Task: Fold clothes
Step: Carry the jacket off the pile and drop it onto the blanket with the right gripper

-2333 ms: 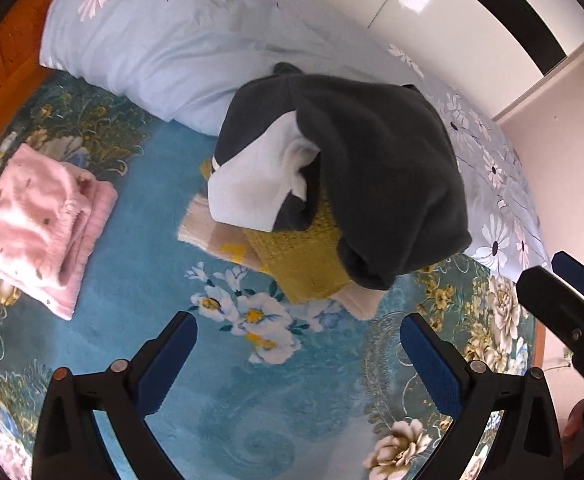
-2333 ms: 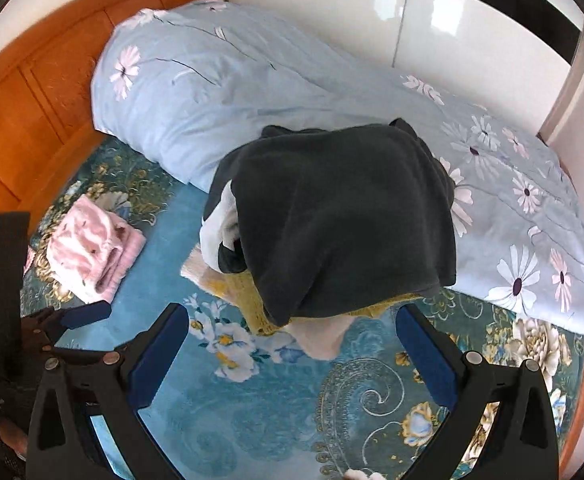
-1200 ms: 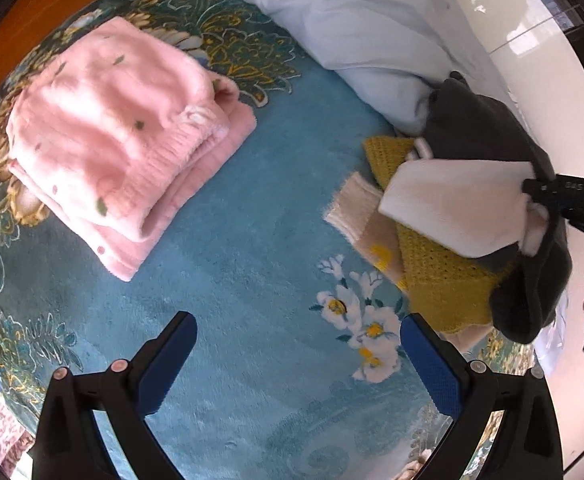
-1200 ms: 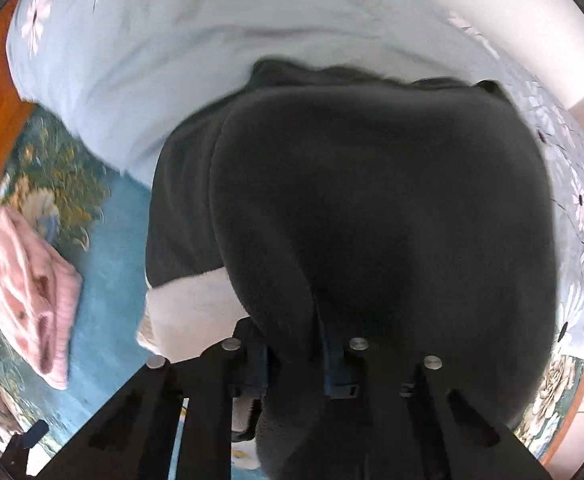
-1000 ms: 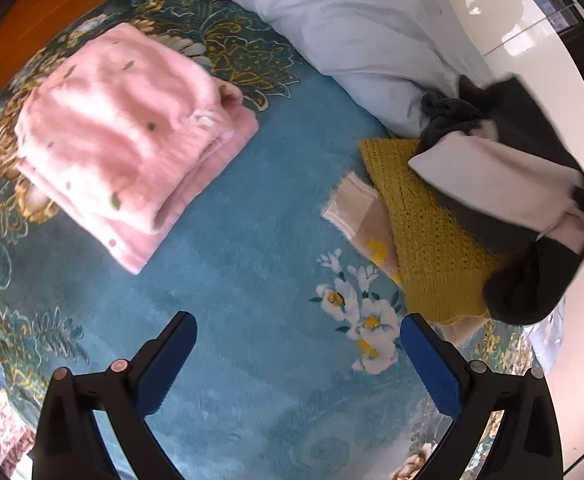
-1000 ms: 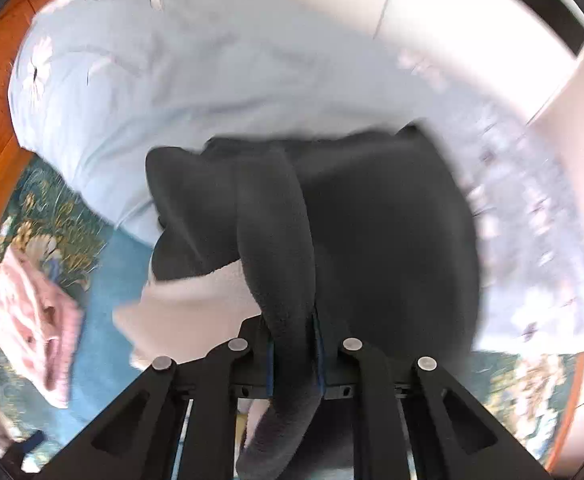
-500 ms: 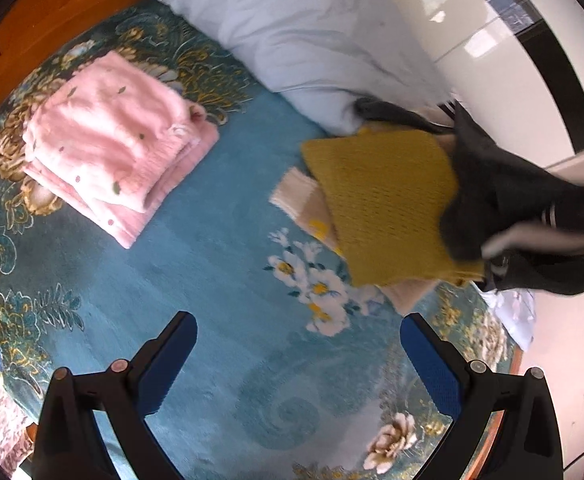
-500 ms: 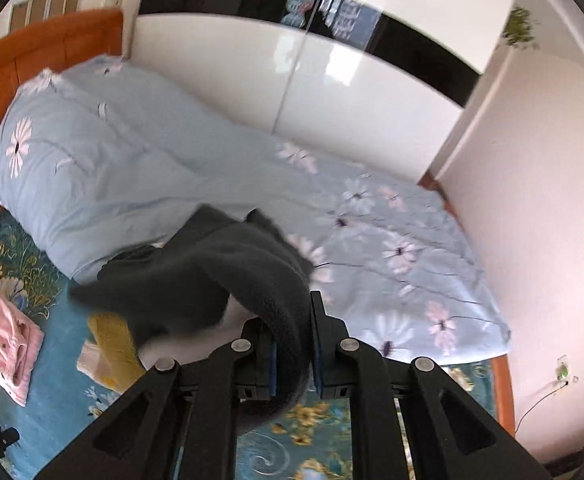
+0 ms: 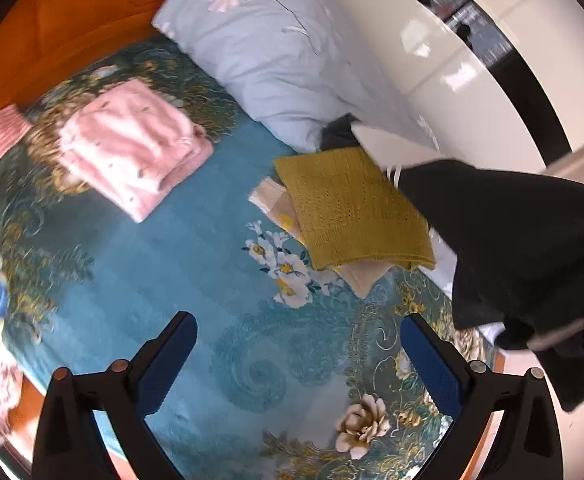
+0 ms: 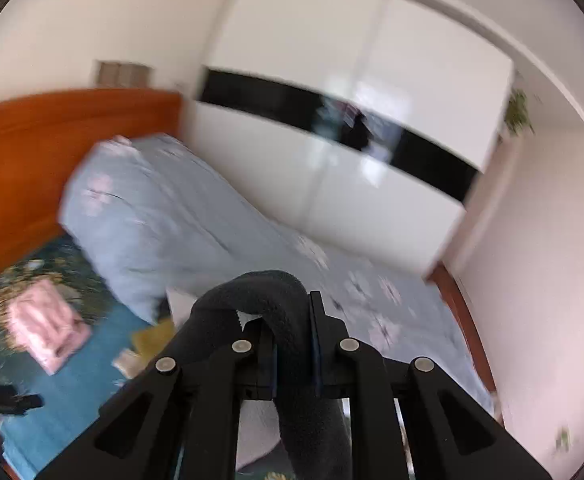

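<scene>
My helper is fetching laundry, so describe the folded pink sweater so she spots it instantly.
Start at the orange wooden headboard; just below it, on the teal floral bedspread, lies the pink sweater. It is the only neatly folded pink stack, lying apart from the mustard knit.

Grippers: two. Left gripper (image 9: 298, 354), right gripper (image 10: 292, 336).

Garments in sight: four, possibly more.
- One dark fleece garment (image 9: 524, 240), white lining showing.
- One mustard knit (image 9: 352, 210), folded.
- One cream piece (image 9: 276, 204) under the knit; could be more than one layer, edges only partly visible.
- One folded pink sweater (image 9: 132, 146).

Bedding: one pale blue floral duvet (image 9: 276, 48), one teal floral bedspread (image 9: 172, 272).

Furniture: one wooden headboard (image 10: 52, 160), one white wardrobe (image 10: 352, 160).
</scene>
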`<action>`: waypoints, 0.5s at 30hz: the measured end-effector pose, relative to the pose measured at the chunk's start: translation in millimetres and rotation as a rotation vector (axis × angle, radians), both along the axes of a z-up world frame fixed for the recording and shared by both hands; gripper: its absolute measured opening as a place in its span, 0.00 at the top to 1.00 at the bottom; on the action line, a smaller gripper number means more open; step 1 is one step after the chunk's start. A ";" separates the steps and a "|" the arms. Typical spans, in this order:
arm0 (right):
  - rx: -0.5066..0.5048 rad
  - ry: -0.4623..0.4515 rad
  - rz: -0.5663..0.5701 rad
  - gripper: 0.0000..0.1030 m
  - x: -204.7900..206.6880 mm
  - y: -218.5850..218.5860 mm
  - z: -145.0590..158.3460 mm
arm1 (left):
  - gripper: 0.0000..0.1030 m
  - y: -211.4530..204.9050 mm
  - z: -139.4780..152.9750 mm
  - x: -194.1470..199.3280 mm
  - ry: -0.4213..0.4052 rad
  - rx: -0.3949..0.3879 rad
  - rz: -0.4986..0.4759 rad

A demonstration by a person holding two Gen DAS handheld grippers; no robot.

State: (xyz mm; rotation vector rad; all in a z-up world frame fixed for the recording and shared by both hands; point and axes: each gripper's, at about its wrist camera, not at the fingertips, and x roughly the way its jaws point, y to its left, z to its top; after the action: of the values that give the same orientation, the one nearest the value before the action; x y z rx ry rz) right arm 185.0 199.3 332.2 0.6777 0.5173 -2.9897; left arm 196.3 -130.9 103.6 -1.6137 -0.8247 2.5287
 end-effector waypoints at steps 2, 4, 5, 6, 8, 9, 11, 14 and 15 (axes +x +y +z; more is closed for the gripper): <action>-0.016 0.033 0.098 0.88 25.4 -10.9 16.8 | 0.00 -9.9 8.8 14.6 0.018 -0.011 0.047; -0.044 0.071 0.175 0.88 53.6 -18.3 31.6 | 0.00 -23.5 19.9 32.1 0.040 -0.010 0.107; -0.074 0.087 0.211 0.88 66.8 -19.1 39.6 | 0.00 -31.0 25.9 41.4 0.053 -0.005 0.139; -0.117 0.099 0.241 0.88 76.9 -16.8 48.0 | 0.00 -37.7 30.8 49.8 0.061 -0.012 0.162; -0.218 0.123 0.283 0.88 91.7 -6.3 64.7 | 0.00 -51.0 40.6 66.7 0.078 -0.027 0.208; -0.249 0.136 0.291 0.88 100.0 -0.4 68.5 | 0.00 -56.3 43.5 73.8 0.083 -0.030 0.223; -0.313 0.141 0.307 0.88 117.7 11.9 69.4 | 0.00 -66.4 49.3 88.2 0.095 -0.033 0.258; -0.355 0.079 0.273 0.88 131.6 36.4 44.0 | 0.00 -74.2 51.1 103.7 0.086 -0.049 0.284; -0.355 0.037 0.250 0.88 133.1 45.6 27.5 | 0.00 -72.9 50.3 107.0 0.077 -0.062 0.279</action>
State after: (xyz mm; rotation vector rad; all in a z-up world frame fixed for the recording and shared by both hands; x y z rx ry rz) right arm 318.1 244.9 359.7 0.4874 0.0579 -2.7558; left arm 303.3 -203.8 153.8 -1.5001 -1.0394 2.8083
